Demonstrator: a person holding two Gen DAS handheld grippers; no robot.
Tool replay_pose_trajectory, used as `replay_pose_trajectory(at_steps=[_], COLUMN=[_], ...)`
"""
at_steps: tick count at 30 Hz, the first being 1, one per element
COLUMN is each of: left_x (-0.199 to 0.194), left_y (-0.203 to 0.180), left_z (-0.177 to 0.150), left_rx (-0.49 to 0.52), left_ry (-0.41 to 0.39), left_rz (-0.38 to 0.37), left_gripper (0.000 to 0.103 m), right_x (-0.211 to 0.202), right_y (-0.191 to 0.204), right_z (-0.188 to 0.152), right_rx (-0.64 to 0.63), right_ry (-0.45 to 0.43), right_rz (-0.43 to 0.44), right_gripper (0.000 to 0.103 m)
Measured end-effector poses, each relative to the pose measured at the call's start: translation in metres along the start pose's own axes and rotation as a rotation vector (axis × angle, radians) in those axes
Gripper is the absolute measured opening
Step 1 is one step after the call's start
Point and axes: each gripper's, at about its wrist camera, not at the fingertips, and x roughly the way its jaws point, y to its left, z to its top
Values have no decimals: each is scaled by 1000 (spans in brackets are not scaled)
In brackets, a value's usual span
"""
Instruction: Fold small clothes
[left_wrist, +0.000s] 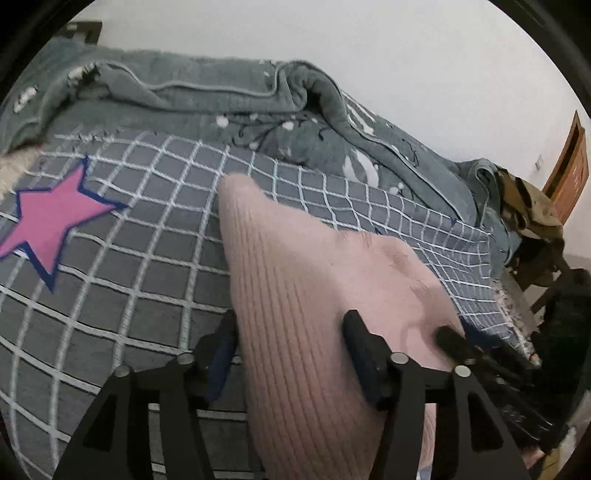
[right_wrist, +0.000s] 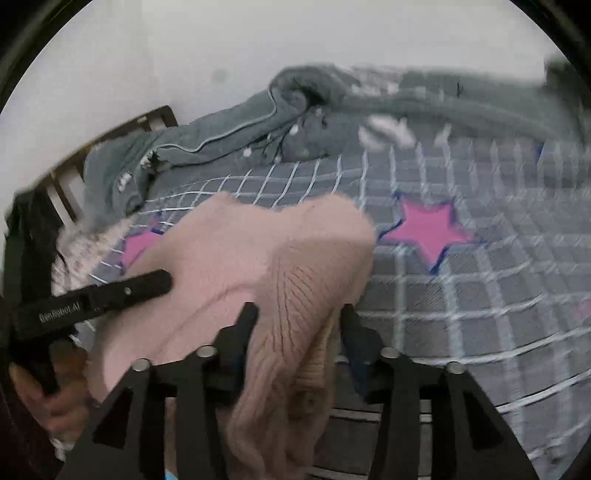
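Pink ribbed knit garment (left_wrist: 295, 295) fills the space between the fingers of both grippers. At the left gripper (left_wrist: 291, 328) the cloth runs through the gap between the two black fingers and continues below the camera; the fingers stand moderately apart, and it is not possible to tell if their pads press the fabric or only stand beside it. At the right gripper (right_wrist: 299, 317) the picture is similar: a thick bunched fold of the same garment (right_wrist: 258, 266) passes between the fingers and hangs down in front of the lens, and here also the view does not show if the pads really clamp it.

The garment is lifted off the bed in a broad sheet between the two tools. Its far edge is raised above the grey checked bedsheet (left_wrist: 147, 240), which carries pink stars with blue outline (left_wrist: 48, 221). In the right wrist view the left gripper appears from the side as a black bar touching the pink cloth, and a hand (right_wrist: 55, 398) holds it at the lower left.

Behind the sheet a rumpled grey-green blanket (left_wrist: 192, 88) lies along the white wall (left_wrist: 406, 55). A wooden chair (left_wrist: 569, 166) with dark clothes on it stands at the bed's end.
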Motion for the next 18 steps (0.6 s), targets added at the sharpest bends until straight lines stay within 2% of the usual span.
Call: replay_pose_trajectory(at_steps=[3, 5, 7, 9, 11, 13, 18], left_x=[-6, -9, -10, -11, -13, -15, -19], left_y=[5, 11, 14, 15, 15, 15, 14], left_z=[2, 2, 1, 0, -1, -2, -3], left_rx=[-17, -36, -45, -43, -27, -18, -10], left_ry=[-26, -34, -29, -23, -25, -28, -35], left_rz=[25, 24, 15, 10, 13, 15, 11], left_gripper=[59, 60, 60, 61, 62, 62, 62], right_x=[-12, -8, 9, 20, 20, 14, 7], right_y=[6, 7, 6, 2, 2, 9, 16], right_z=[5, 9, 11, 8, 6, 7, 3], right_rx=[-21, -4, 20, 49, 71, 38, 2], right_ry=[-59, -51, -2, 29, 15, -17, -45], right_rz=[-13, -19, -22, -7, 11, 5, -13], right_gripper=[52, 52, 52, 41, 30, 22, 19])
